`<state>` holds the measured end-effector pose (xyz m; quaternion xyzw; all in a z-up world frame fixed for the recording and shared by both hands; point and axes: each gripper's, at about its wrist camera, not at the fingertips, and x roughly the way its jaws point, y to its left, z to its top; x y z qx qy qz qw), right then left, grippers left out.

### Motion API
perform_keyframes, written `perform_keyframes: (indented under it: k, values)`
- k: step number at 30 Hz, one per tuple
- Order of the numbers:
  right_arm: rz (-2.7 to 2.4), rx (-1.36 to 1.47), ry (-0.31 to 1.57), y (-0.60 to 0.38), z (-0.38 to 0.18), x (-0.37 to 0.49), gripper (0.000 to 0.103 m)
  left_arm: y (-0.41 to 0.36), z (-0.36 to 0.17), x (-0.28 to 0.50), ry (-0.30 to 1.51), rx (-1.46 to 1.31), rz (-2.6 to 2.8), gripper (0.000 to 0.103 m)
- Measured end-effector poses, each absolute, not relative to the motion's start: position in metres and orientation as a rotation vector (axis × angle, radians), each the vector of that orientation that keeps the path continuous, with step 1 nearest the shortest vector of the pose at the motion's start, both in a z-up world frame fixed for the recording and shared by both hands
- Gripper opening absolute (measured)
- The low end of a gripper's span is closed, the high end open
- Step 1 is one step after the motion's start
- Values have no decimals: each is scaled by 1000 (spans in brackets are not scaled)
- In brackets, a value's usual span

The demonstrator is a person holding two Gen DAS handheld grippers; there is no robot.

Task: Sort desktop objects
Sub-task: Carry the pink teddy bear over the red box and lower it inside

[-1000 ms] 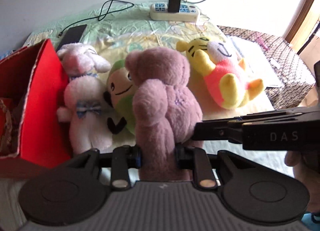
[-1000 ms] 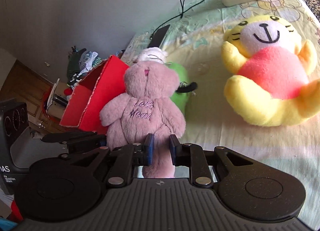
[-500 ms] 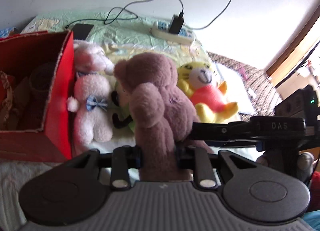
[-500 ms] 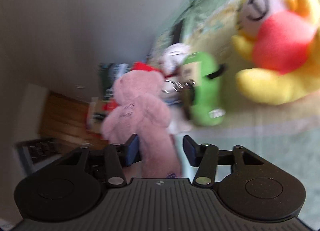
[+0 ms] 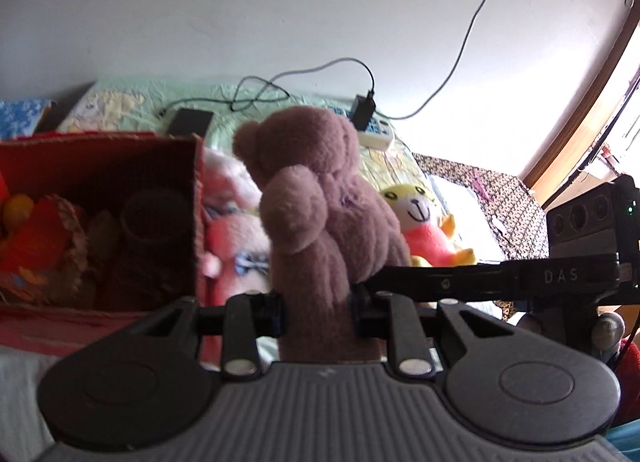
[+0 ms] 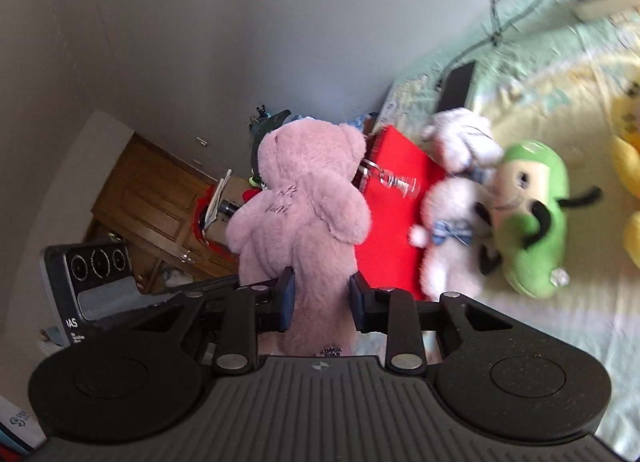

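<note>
Both left gripper (image 5: 318, 312) and right gripper (image 6: 322, 298) clamp the pink teddy bear (image 6: 304, 217); uneven release could drop it short of the red box (image 5: 100, 217).

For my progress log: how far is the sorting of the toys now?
Done: the red box holds items. In hand: the pink bear, clamped by the left gripper, right gripper flanking it. Left: white plush, green plush, yellow plush lying outside it.

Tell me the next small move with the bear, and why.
Probably carry the bear left over the red box before letting go. The left gripper is shut on its legs and the right gripper brackets it; the box stands open to its left, already holding things.
</note>
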<state>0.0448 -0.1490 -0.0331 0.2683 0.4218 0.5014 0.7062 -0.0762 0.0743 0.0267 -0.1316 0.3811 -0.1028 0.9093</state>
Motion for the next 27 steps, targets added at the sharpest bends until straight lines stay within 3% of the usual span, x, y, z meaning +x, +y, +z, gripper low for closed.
perform_keyframes:
  k: [11,27]
  values:
    - [1090,527,885,-43,-16,27,31,184,40,-84,759,-245,-214,22]
    - [1010,409,978,98,-43,35,30,310,-8,-51,890,-234,-90,22]
